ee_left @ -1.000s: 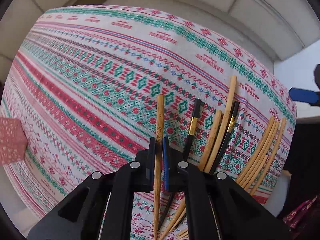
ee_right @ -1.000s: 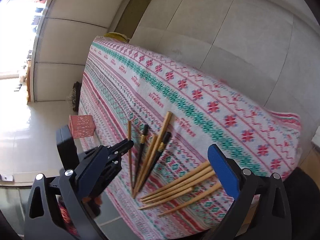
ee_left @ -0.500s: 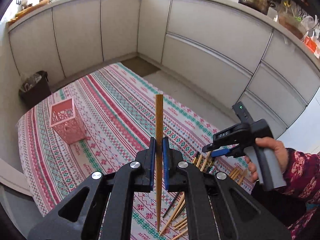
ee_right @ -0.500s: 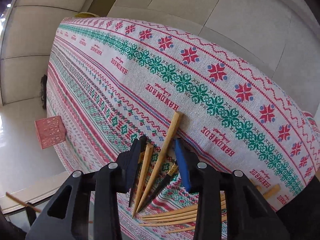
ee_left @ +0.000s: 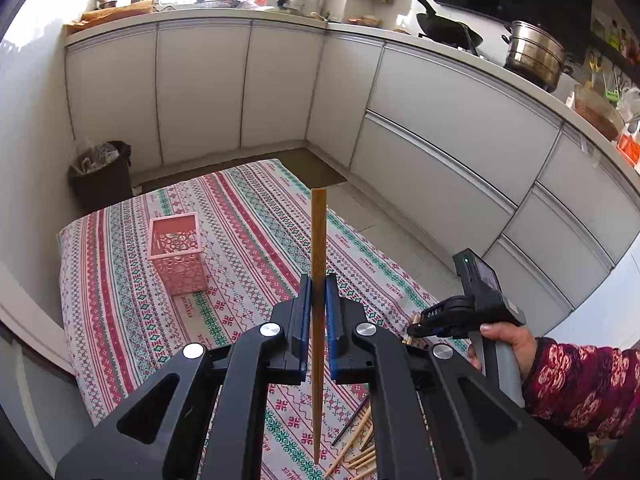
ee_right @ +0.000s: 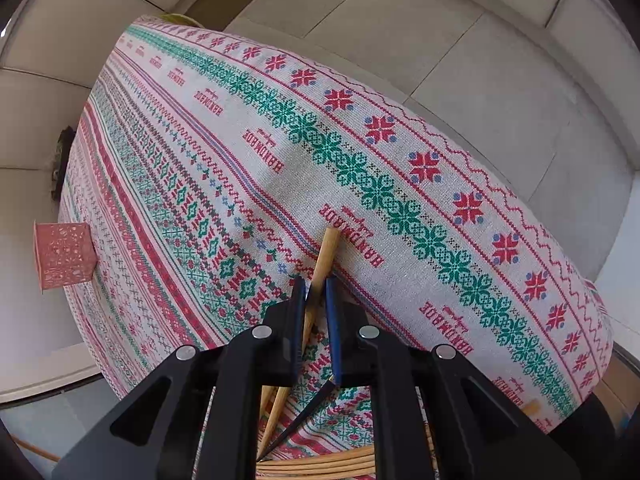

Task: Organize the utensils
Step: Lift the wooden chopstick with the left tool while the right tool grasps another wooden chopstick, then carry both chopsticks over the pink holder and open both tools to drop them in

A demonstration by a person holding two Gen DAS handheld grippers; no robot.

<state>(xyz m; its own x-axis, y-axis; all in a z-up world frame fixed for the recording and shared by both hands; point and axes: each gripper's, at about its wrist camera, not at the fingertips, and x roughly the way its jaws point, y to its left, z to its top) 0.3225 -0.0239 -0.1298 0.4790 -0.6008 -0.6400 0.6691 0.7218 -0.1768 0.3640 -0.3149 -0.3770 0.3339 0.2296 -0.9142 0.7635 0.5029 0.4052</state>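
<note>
Two grippers are at work over a patterned tablecloth [ee_left: 248, 216]. Nearest in the left wrist view, the left gripper [ee_left: 319, 292] is clenched on a bamboo chopstick [ee_left: 319, 240], which stands lengthwise between its pads, lifted clear of the cloth, one end pointing away and the other reaching back toward the camera. Below it, at the near edge of the cloth, loose chopsticks [ee_left: 356, 444] lie in a scatter. To the right, a hand [ee_left: 506, 346] holds the right gripper low over that scatter. In the right wrist view, the right gripper [ee_right: 317, 294] straddles a light wooden chopstick [ee_right: 327, 250] lying on the cloth; its jaws stand close on either side, though whether they actually pinch it I cannot tell. A dark chopstick [ee_right: 304, 412] and more bamboo ones [ee_right: 320, 464] lie nearer the camera. Farther off, to the left on the cloth, stands a pink perforated holder [ee_left: 176, 254]. Beyond the table run white cabinets [ee_left: 440, 112].
</note>
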